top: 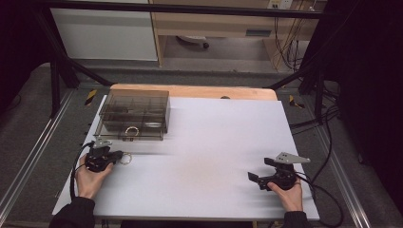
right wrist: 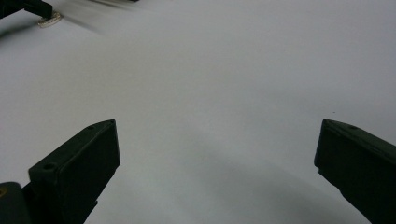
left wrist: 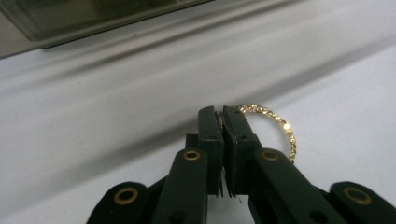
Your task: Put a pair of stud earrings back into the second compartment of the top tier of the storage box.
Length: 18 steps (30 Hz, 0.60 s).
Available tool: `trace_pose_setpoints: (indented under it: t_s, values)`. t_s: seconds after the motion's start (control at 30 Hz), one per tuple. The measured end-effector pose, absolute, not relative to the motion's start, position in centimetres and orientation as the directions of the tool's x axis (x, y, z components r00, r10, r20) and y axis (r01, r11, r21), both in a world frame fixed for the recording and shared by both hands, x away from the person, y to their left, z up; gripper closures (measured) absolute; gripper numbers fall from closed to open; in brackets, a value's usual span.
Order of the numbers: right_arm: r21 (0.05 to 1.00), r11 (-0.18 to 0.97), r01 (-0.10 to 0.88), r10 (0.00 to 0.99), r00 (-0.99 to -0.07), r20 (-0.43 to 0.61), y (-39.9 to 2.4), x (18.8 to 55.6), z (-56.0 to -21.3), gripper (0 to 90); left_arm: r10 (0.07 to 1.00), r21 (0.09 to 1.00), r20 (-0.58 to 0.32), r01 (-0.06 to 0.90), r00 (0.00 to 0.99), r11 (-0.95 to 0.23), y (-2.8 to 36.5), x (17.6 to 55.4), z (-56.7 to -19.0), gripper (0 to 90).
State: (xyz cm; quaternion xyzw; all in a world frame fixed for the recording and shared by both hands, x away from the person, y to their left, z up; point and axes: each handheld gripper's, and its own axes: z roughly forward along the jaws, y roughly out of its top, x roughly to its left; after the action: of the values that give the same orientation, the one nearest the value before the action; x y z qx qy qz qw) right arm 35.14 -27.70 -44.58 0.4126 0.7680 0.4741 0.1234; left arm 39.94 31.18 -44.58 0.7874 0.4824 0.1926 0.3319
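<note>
We see a dim, soft high view with dark edges, the white table brightest, while both gripper views are grainy, with long blurred shadows streaking across it.

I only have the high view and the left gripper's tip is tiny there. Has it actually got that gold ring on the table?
Observer: Yes. In the left gripper view, the left gripper is shut on the gold beaded ring, pinching its band at one side.
Operator: Is the ring lifted?
Observer: I cannot tell; the rest of the loop sticks out to the right of the jaws, low over the white table.
Operator: And the right gripper?
Observer: The right gripper is open, its jaws wide apart with nothing between them.
</note>
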Motion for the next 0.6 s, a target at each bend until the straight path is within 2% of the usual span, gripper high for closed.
trace_pose_setpoints:
  t_s: [0.6]
  values:
    - [0.827, 0.213, 0.521, 0.749, -0.631, 0.204, -27.6, 35.1, -44.6, 0.7, 0.866, 0.746, -0.031, 0.588, 0.500, -0.313, 31.2, 38.4, -43.1, 86.4]
